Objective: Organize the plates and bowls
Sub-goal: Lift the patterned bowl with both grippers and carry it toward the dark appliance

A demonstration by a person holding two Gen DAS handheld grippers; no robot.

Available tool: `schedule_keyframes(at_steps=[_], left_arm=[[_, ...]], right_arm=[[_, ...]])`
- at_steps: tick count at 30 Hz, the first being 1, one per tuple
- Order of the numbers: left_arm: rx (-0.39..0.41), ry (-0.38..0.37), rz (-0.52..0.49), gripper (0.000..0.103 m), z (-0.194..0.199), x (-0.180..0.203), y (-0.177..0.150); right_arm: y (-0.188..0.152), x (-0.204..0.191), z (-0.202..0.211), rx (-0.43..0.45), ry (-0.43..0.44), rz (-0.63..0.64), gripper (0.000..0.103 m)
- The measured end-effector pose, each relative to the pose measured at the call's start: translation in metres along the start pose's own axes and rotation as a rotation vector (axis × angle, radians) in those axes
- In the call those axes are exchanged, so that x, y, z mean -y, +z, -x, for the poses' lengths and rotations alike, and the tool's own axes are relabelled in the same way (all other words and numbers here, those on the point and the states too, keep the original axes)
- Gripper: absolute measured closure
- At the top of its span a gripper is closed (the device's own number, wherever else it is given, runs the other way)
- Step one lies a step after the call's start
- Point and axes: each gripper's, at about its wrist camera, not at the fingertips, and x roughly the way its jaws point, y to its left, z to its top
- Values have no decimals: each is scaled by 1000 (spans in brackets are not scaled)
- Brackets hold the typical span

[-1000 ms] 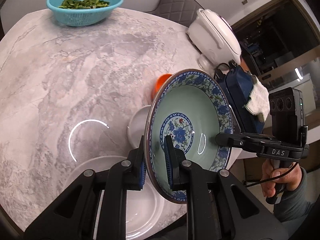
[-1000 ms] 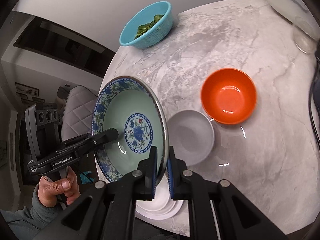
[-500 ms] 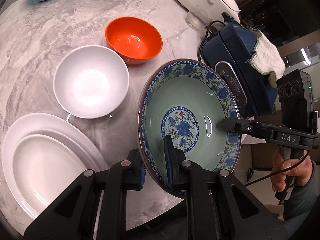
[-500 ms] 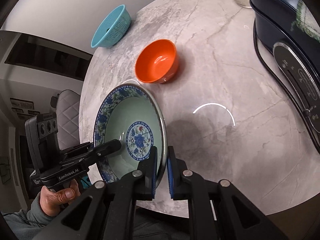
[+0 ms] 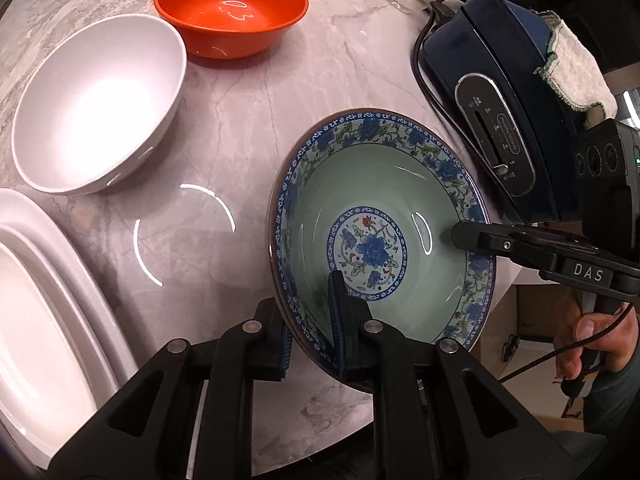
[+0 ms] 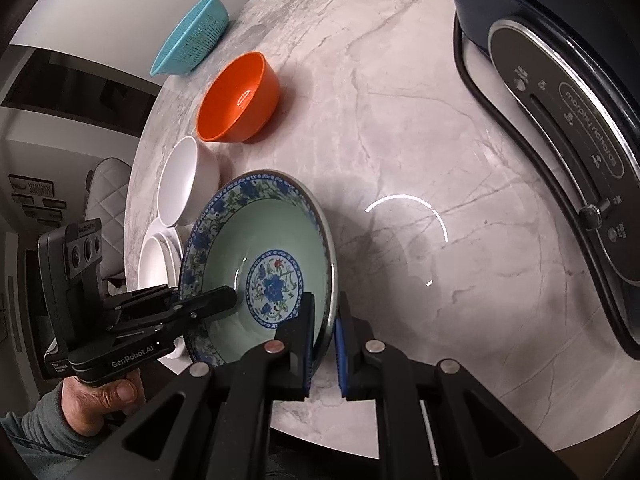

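In the left wrist view, white plates [image 5: 44, 320] fill the lower left, a white bowl [image 5: 100, 104] and an orange bowl [image 5: 232, 12] sit above. The patterned bowl [image 5: 380, 236], centre-right, hangs tilted over the desk [image 5: 248, 128]. Level it before lowering. The left hand-held gripper [image 5: 310, 332] pinches its near rim; the right hand-held gripper [image 6: 323, 340], angled steeply down, pinches the opposite rim.

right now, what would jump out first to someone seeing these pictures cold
The blue-flowered bowl with its pale green inside dominates the near edge of the marble table, tilted and clamped at opposite rims by the left tongs and the right tongs. Behind it, the bright orange bowl stands out beside a white bowl, with a dark blue appliance at the right.
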Motion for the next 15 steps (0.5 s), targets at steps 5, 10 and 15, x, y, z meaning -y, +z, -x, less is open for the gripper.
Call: schedule_keyframes(at_steps=[5,10,15], left_arm=[[-2,5,-3,89,-10,5,6],[-4,12,7,89,-14,6,6],[3,1,40,87,-15,1,4]], right_arm=[[-3,13,-1,-1,-1,2,91],[-2,19,-7,-5,-3,7,91],[-3,19,-12,-15,-8,15,91]])
